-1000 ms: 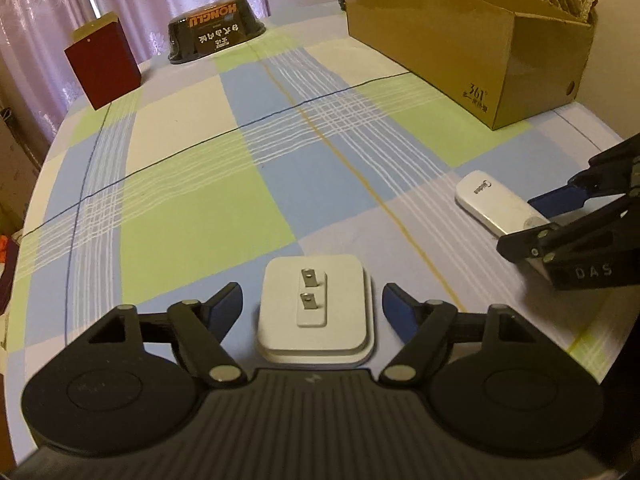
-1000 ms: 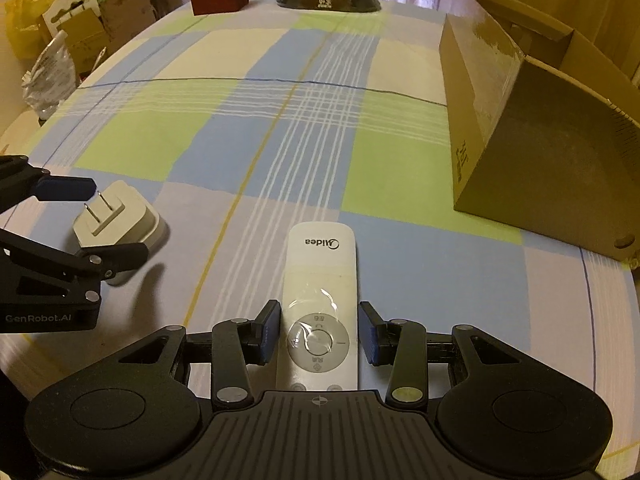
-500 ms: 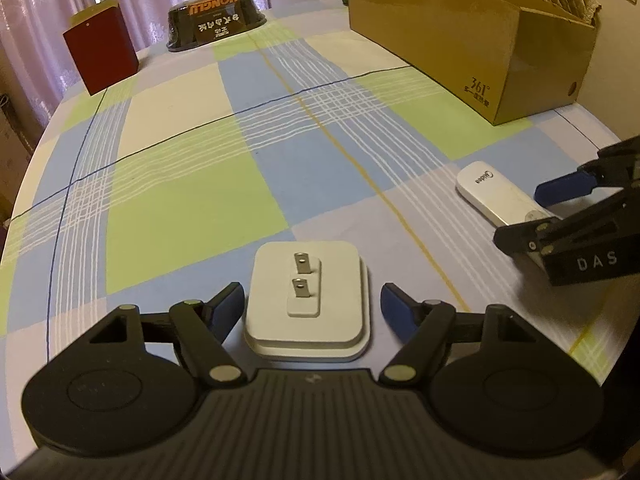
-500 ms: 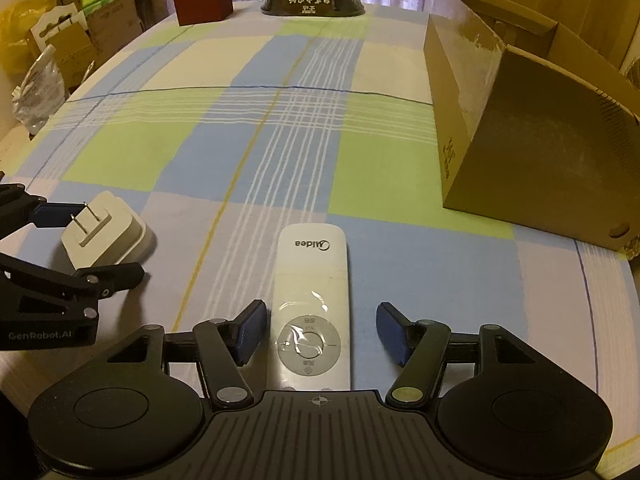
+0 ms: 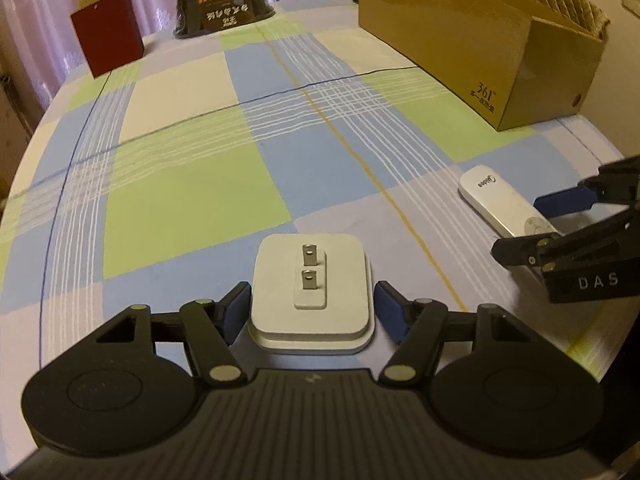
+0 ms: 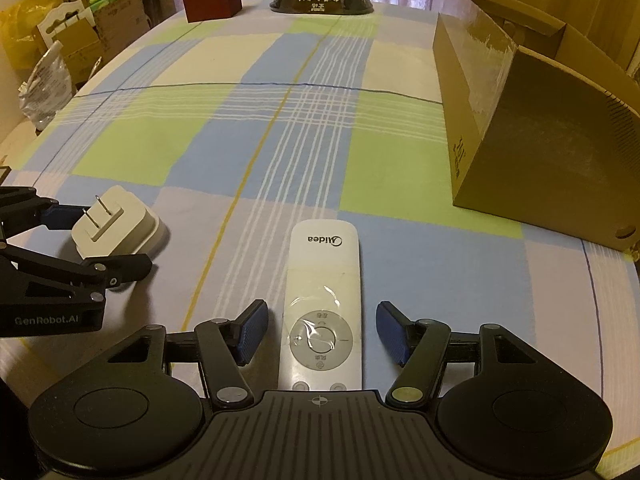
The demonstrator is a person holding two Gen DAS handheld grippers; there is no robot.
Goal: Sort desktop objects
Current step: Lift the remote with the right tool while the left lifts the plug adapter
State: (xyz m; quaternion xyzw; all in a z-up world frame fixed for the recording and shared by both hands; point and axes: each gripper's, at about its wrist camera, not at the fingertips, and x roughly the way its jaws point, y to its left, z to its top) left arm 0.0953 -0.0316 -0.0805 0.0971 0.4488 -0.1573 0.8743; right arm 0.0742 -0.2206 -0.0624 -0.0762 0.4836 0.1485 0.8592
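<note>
A white plug charger (image 5: 312, 292) lies prongs-up on the checked tablecloth, between the blue pads of my left gripper (image 5: 314, 314). That gripper is open, its pads close beside the charger's sides. A white Midea remote (image 6: 324, 304) lies lengthwise between the fingers of my right gripper (image 6: 320, 332), which is open with a clear gap on each side. In the right wrist view the left gripper (image 6: 94, 240) shows around the charger (image 6: 116, 224). In the left wrist view the right gripper (image 5: 540, 224) straddles the remote (image 5: 500, 204).
An open cardboard box (image 6: 520, 140) stands at the table's right side, also as the cardboard box (image 5: 480, 60). A dark red box (image 5: 108, 40) and a black bowl package (image 5: 224, 4) sit at the far end. Bags and cartons (image 6: 60, 40) lie beyond the left edge.
My right gripper's fingers have spread wider around the remote. The left gripper has edged forward and its pads have come closer to the charger. Neither object has moved.
</note>
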